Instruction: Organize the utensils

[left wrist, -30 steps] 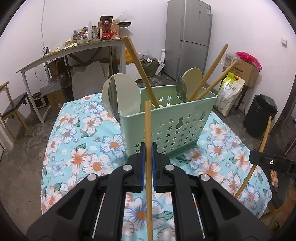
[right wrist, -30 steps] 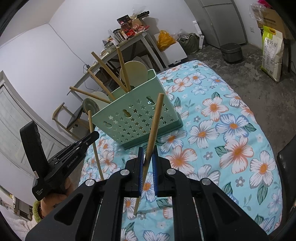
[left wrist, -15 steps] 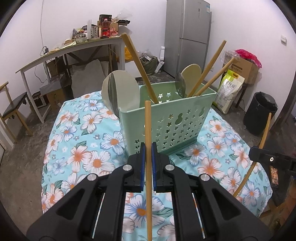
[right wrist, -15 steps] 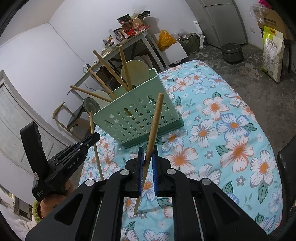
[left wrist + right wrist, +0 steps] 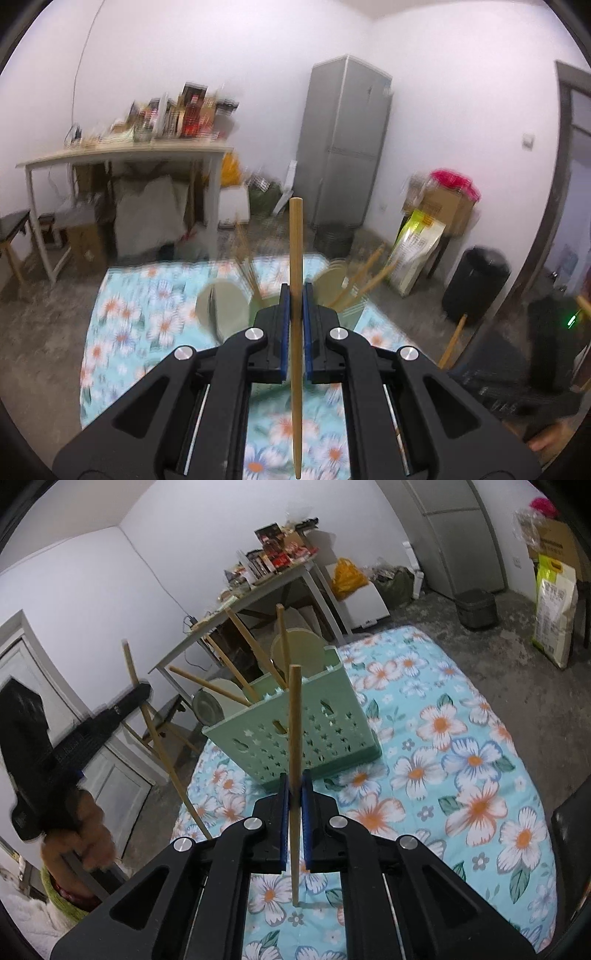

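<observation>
The room is a plain one with white walls, a grey fridge (image 5: 343, 144) and a cluttered side table (image 5: 258, 590), and the work surface is a table under a blue flowered cloth (image 5: 461, 775). On this cloth stands a green perforated basket (image 5: 295, 731), and several wooden sticks and flat round utensils lean inside it.

The right gripper (image 5: 295, 794) is closed on a wooden chopstick (image 5: 294, 709), which stands nearly upright just in front of the basket. The left gripper (image 5: 295, 306) is also closed on its own chopstick (image 5: 295, 240). It is raised above the basket, and its view is blurred, so how far it is from the rim is hard to judge.

I judge that the step in hand is to drop both sticks into the basket. To do it well, each lower tip should first pass over the rim and point into a free gap between the leaning sticks. The jaws should open only when the tip is inside. The two hands should go one after the other, so the sticks do not cross.
</observation>
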A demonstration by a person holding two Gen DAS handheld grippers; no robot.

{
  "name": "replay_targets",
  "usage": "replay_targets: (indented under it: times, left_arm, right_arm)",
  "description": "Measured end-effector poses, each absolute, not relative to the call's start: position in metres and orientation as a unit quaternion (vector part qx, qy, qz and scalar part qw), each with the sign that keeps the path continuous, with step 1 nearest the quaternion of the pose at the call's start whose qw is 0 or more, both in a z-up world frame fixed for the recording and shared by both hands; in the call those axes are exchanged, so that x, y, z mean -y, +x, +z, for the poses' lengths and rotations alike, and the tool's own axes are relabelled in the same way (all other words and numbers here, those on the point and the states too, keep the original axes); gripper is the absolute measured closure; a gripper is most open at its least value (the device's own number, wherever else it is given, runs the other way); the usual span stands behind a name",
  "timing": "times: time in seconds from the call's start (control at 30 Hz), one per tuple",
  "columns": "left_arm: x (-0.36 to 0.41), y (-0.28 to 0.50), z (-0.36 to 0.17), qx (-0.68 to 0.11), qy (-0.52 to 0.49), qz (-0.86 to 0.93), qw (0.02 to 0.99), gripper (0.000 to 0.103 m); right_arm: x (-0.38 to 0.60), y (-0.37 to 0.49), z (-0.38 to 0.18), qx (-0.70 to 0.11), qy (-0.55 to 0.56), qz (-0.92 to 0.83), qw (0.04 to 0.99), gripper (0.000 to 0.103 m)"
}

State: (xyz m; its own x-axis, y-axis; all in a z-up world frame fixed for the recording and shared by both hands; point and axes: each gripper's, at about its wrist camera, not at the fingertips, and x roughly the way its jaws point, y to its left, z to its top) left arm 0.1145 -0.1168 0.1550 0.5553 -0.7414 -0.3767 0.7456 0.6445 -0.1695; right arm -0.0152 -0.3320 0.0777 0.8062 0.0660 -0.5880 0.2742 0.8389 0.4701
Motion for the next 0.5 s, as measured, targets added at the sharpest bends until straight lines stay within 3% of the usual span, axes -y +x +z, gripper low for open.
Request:
replay_targets:
  times: [0.27,0.5]
  left_arm:
    - [0.132,0.126,0.204,-0.138,-0.039,-0.434,0.889,0.098]
    - [0.155,0.142,0.215,-0.102,-0.085,-0.416,0.899,0.098]
  right_arm:
    - [0.332,-0.011,0.081,-0.292,0.280,-0.031,0.914,0.097]
    - [0.344,-0.002,0.074,-0.294,0.298,-0.014,0.908,0.097]
